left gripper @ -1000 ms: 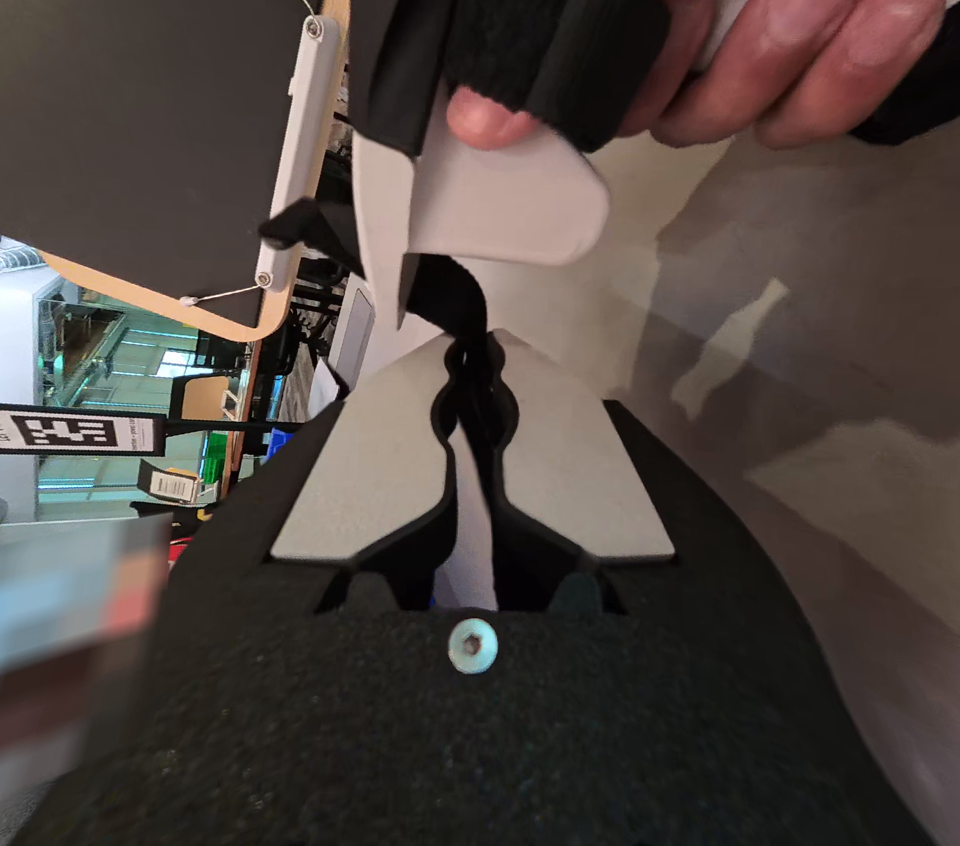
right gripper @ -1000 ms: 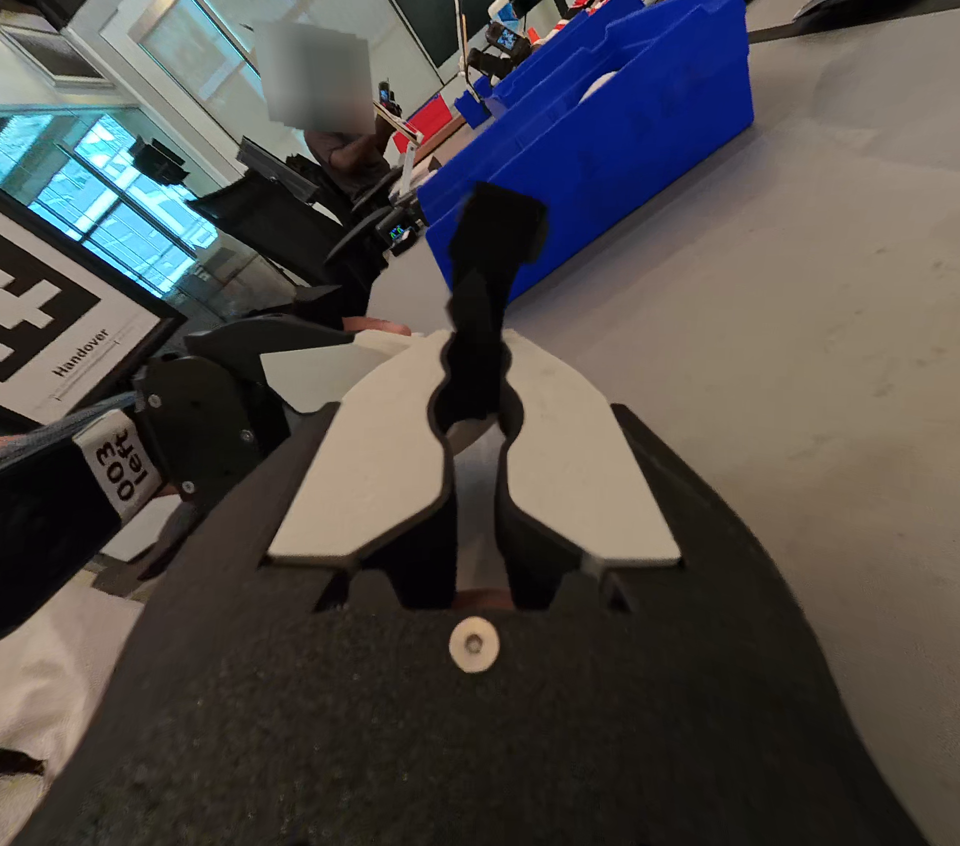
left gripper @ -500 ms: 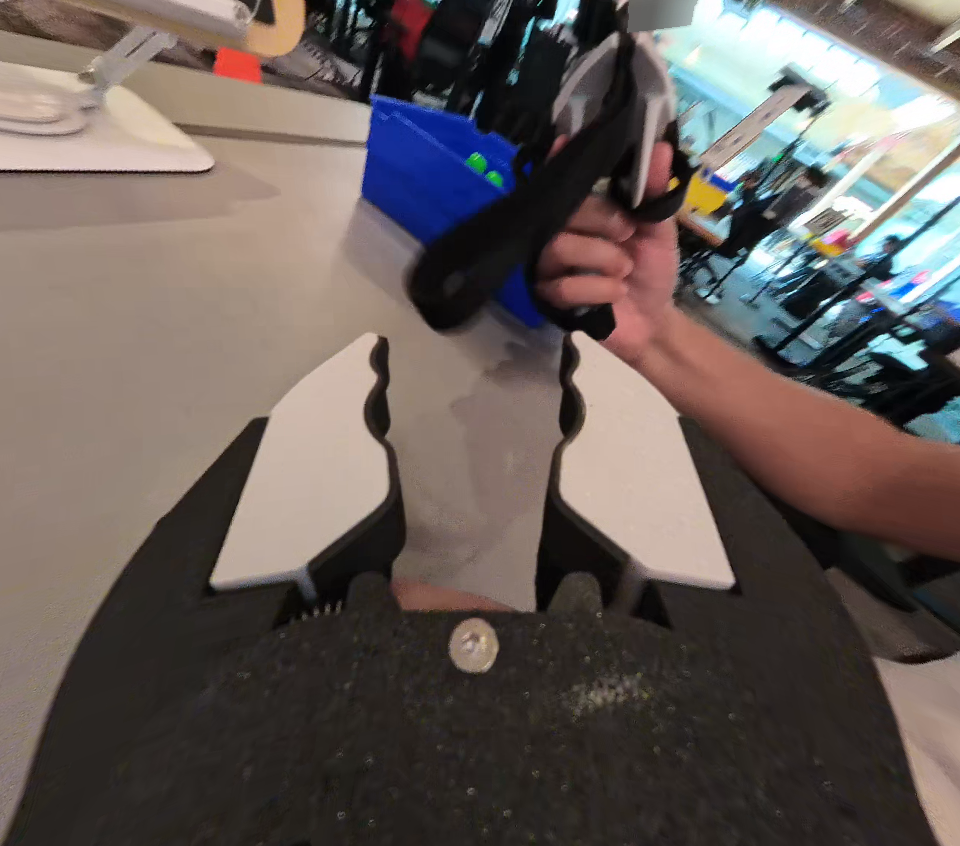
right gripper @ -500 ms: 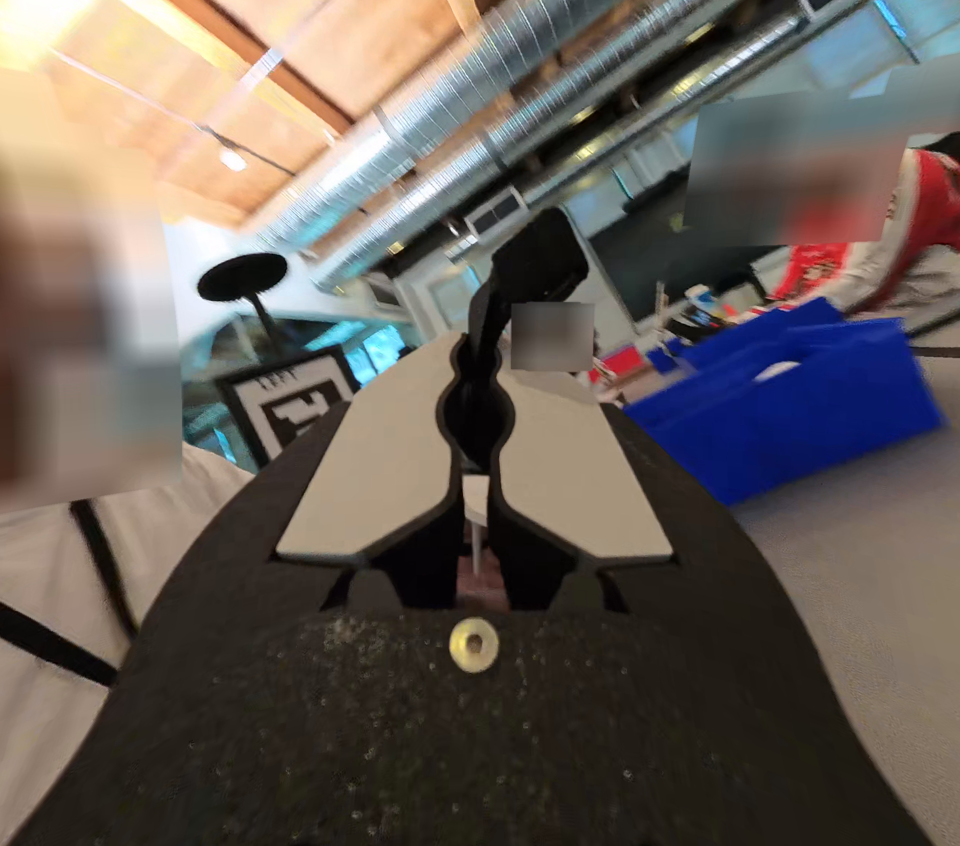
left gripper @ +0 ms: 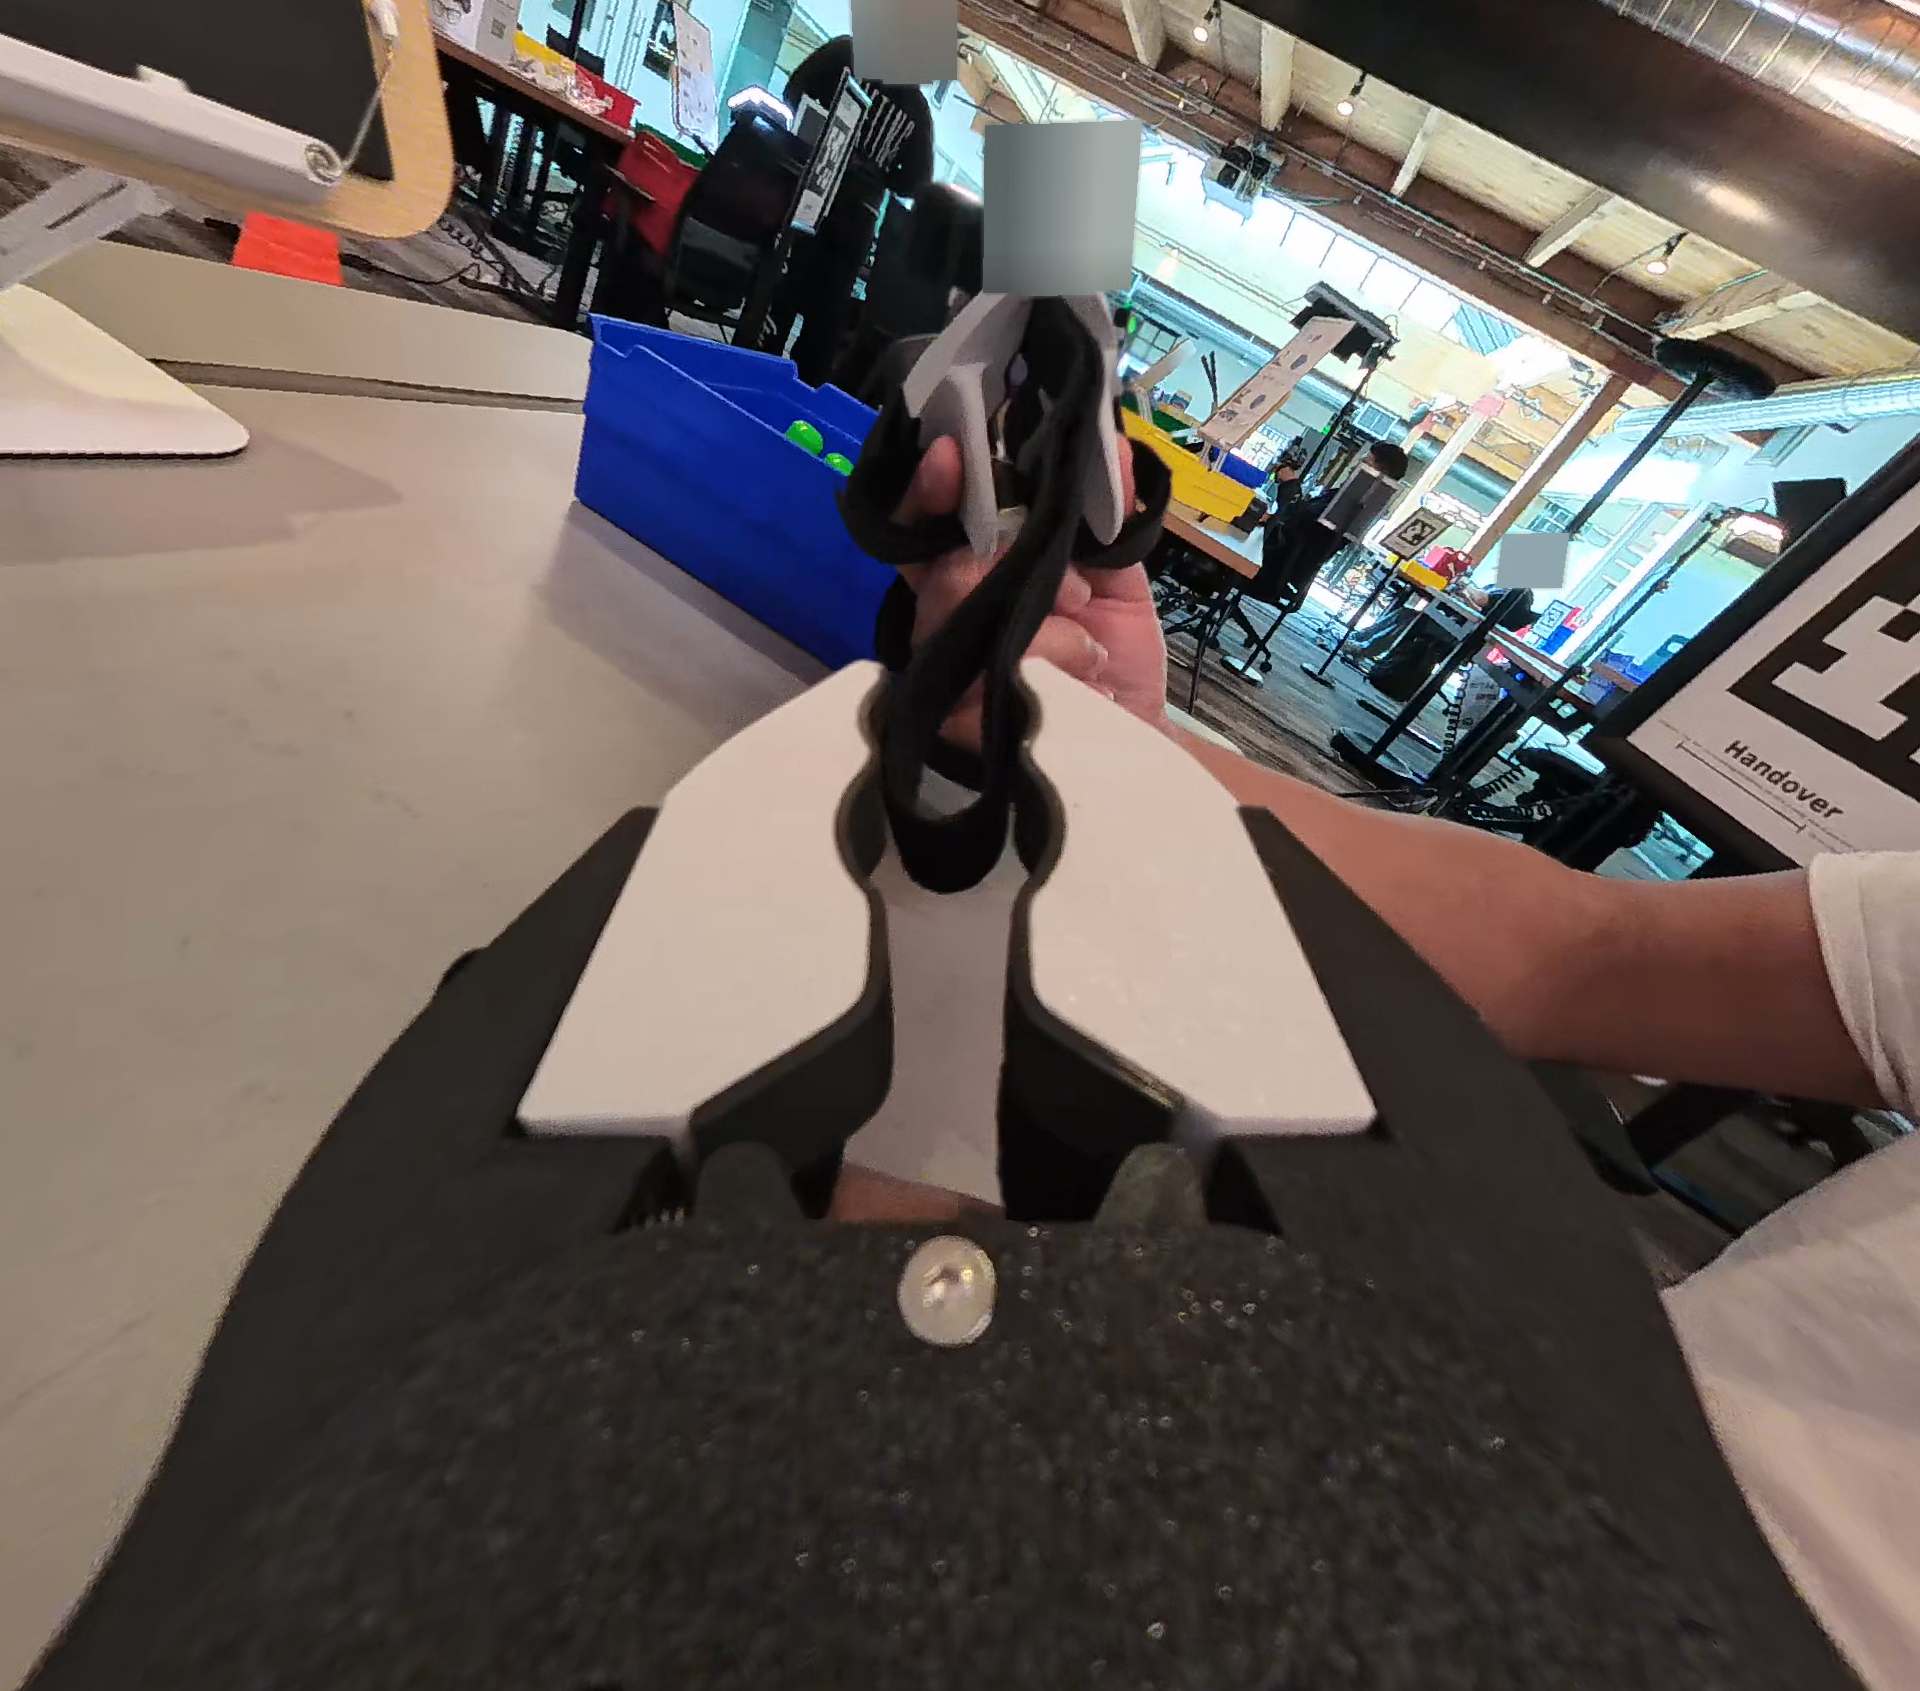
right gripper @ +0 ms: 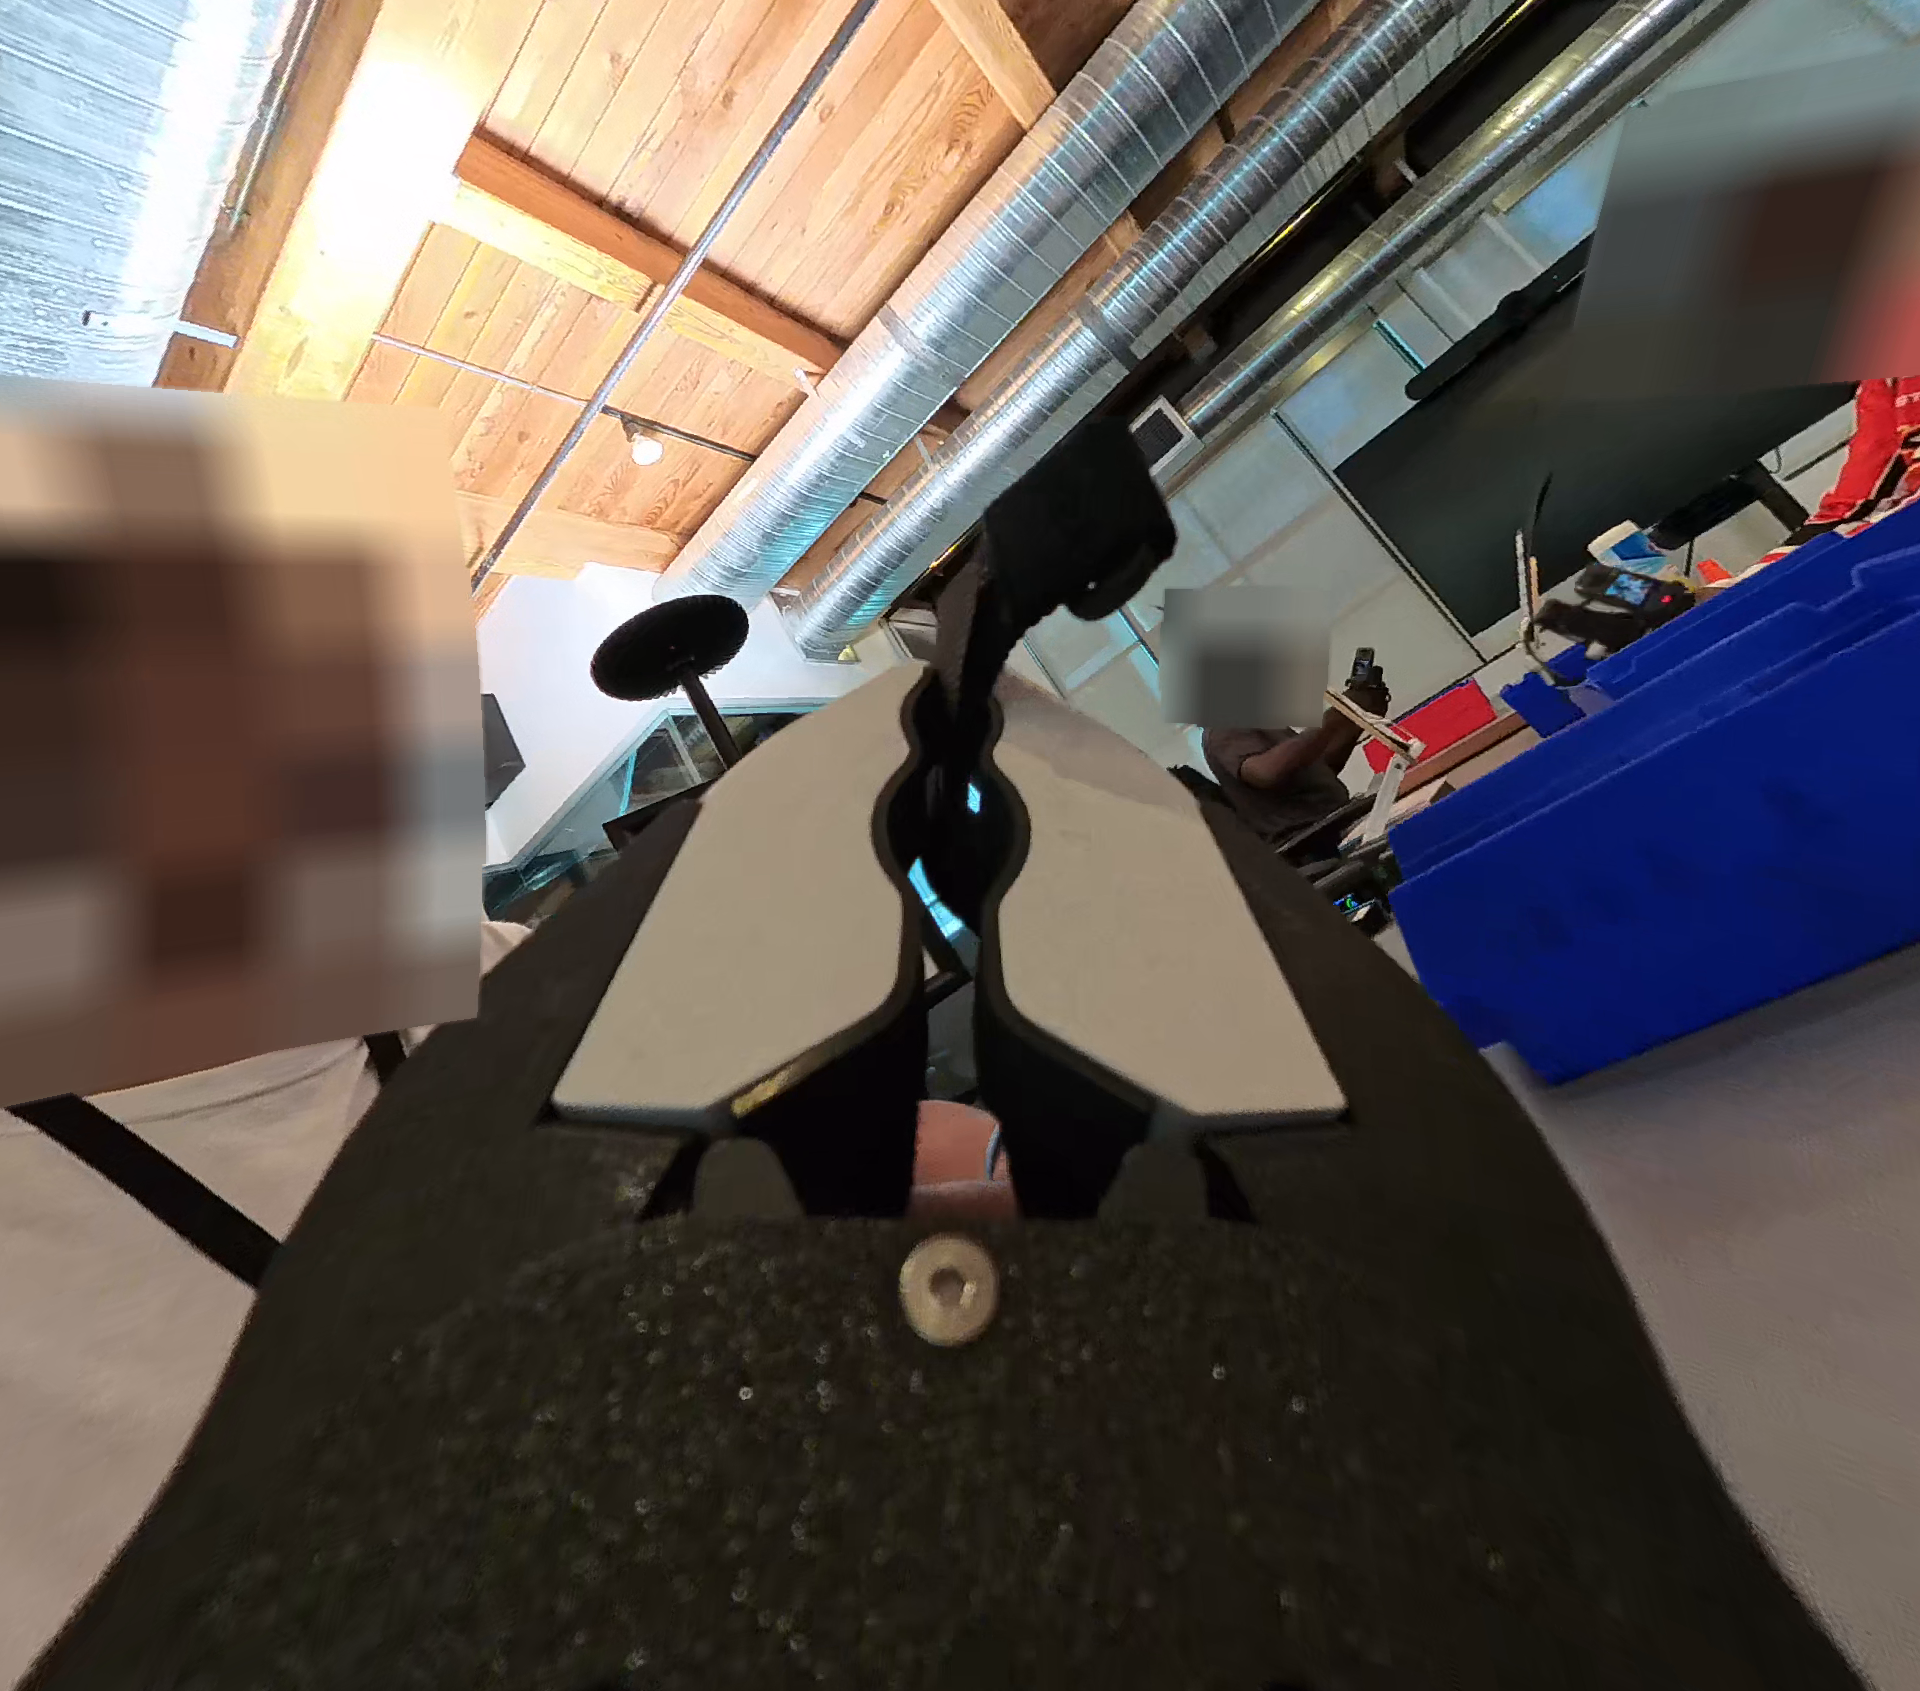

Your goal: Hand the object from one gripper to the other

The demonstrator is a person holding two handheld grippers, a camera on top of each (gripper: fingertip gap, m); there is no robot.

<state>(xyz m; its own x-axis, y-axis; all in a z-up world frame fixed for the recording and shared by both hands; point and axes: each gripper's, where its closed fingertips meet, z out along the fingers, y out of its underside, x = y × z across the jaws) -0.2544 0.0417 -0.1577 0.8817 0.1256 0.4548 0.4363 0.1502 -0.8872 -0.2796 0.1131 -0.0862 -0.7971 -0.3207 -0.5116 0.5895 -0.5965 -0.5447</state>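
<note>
**Black strap caught between both grippers**

Black and looped, the strap (left gripper: 940, 768) sat pinched at the tips of my left gripper (left gripper: 948, 711), jaws closed on its near end. Farther off, its other end ran up into my right gripper (left gripper: 1023, 436), raised above the grey table (left gripper: 260, 758), with a blue bin (left gripper: 707, 478) behind on the left.

From the right wrist, my right gripper (right gripper: 954, 711) was clenched on the strap (right gripper: 1075, 540), which stuck out toward the wooden ceiling (right gripper: 623, 114). A blue bin (right gripper: 1662, 810) lay right.
</note>
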